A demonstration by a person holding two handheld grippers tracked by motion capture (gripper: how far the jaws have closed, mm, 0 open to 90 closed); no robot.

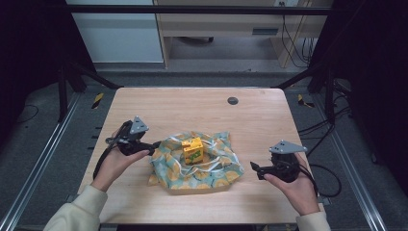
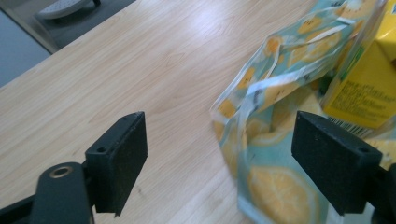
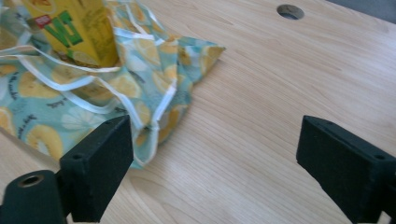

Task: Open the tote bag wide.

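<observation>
A yellow drink carton [image 1: 192,150] stands upright inside a crumpled lemon-print cloth bag [image 1: 211,172] in the middle of the wooden table [image 1: 192,106]. My left gripper [image 1: 155,146] is open at the bag's left edge. In the left gripper view its jaws straddle the bag's rim [image 2: 261,88], with the carton [image 2: 369,84] beyond the right jaw. My right gripper [image 1: 253,169] is open just right of the bag, apart from it. In the right gripper view the bag [image 3: 93,98] and carton [image 3: 79,28] lie ahead to the left, and bare wood lies between the jaws.
A round cable hole [image 1: 233,100] sits in the table's far right part. Bare wood lies beyond the bag and along the front edge. Past the table are a desk, cables and dark frame bars [image 1: 192,9].
</observation>
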